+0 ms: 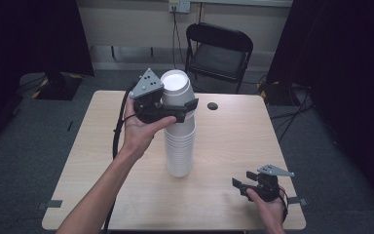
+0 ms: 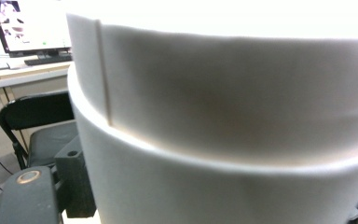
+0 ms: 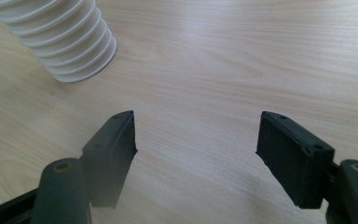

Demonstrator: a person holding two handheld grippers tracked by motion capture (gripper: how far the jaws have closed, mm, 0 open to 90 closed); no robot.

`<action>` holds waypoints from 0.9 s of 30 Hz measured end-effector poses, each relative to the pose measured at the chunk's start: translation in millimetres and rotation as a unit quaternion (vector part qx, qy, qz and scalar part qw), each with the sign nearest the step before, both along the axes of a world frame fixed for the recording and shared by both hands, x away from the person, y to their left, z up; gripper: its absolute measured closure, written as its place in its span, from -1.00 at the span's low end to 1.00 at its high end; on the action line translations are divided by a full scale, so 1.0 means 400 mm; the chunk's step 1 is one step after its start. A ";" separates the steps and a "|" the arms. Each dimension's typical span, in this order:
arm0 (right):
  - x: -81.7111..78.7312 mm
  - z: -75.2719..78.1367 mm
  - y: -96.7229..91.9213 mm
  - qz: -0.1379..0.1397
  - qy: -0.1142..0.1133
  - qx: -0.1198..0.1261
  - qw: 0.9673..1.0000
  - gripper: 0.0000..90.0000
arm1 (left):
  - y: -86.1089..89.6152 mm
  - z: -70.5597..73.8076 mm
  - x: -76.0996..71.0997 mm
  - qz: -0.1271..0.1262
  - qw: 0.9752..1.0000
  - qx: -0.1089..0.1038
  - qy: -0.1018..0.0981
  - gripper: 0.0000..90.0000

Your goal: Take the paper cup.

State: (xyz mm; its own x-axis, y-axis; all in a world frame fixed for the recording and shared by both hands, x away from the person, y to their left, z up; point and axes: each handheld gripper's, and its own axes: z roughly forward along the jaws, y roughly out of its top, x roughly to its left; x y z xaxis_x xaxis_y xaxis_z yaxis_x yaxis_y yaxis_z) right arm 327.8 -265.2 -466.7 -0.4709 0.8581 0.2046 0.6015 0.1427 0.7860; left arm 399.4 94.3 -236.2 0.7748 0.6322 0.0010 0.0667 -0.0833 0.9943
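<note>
High view: wooden table (image 1: 224,204) in a dim room, a tall stack of white cups (image 1: 179,146) upside down near its middle, rims ringed one over another at the base; left gripper (image 1: 182,111) up at the top of the stack, jaws closed around the top cup (image 1: 176,90), one jaw on the far side, the other on the near side, grey three-cornered plate just left of the cup's flat bottom; left hand (image 1: 139,129) under the gripper body, black cable trailing down along the forearm; right gripper (image 1: 240,184) low at the near right corner of the table, well apart from the stack, held in the right hand (image 1: 268,207), jaws wide apart with nothing between them; small dark round hole (image 1: 212,106) in the tabletop beyond the stack; black folding chair (image 1: 219,48) behind the table against the wall. Left gripper view: white wall of the top cup (image 2: 233,102) very close, its seam running down at the left, the rim of the next cup (image 2: 205,186) just beneath; one black jaw at the lower left touching the cup's side; chair (image 2: 37,126) and a desk with a monitor (image 2: 25,23) farther off. Right gripper view: both black jaws rising from the bottom, spread wide over bare wood (image 3: 205,84), holding nothing; ringed base of the stack (image 3: 65,42) at the upper left, standing on the table, clear of the jaws.
</note>
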 end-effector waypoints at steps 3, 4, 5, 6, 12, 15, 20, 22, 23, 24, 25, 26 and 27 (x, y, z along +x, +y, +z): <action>0.000 -0.001 0.002 0.001 0.000 0.000 1.000 -0.38 | 0.008 0.007 -0.005 0.003 1.000 -0.011 -0.009 -0.66; 0.000 -0.001 0.002 0.001 0.000 0.000 1.000 -0.38 | 0.008 0.007 -0.005 0.003 1.000 -0.011 -0.009 -0.66; 0.000 -0.001 0.002 0.001 0.000 0.000 1.000 -0.38 | 0.011 0.009 -0.006 0.003 1.000 -0.013 -0.011 -0.66; 0.001 -0.001 0.002 0.001 0.000 0.000 1.000 -0.38 | 0.014 0.011 -0.009 0.003 1.000 -0.015 -0.014 -0.66; 0.001 -0.001 0.003 0.002 -0.001 0.001 1.000 -0.38 | 0.033 0.021 -0.020 0.001 1.000 -0.020 -0.017 -0.66; 0.001 -0.001 0.004 0.001 0.000 0.000 1.000 -0.38 | 0.038 0.022 -0.023 0.000 1.000 -0.021 -0.017 -0.66; 0.001 -0.001 0.006 0.003 0.000 0.001 1.000 -0.38 | 0.049 0.026 -0.031 -0.004 0.999 -0.031 -0.019 -0.66; 0.000 0.000 0.005 0.003 0.001 0.001 1.000 -0.38 | 0.056 0.026 -0.035 -0.003 0.999 -0.034 -0.018 -0.66; 0.000 0.000 0.004 0.002 0.001 0.001 1.000 -0.38 | 0.064 0.026 -0.036 -0.002 0.999 -0.037 -0.017 -0.66; 0.000 -0.001 0.003 0.002 0.000 0.000 1.000 -0.38 | 0.070 0.026 -0.038 -0.001 0.999 -0.037 -0.018 -0.66; 0.000 -0.001 0.003 0.003 0.001 0.000 1.000 -0.38 | 0.076 0.026 -0.040 0.001 0.999 -0.035 -0.018 -0.66; 0.000 -0.001 0.003 0.003 0.001 0.000 1.000 -0.38 | 0.090 0.027 -0.044 0.002 0.999 -0.042 -0.018 -0.66; 0.000 -0.001 0.003 0.003 0.001 0.000 1.000 -0.38 | 0.090 0.027 -0.044 0.002 0.999 -0.042 -0.018 -0.66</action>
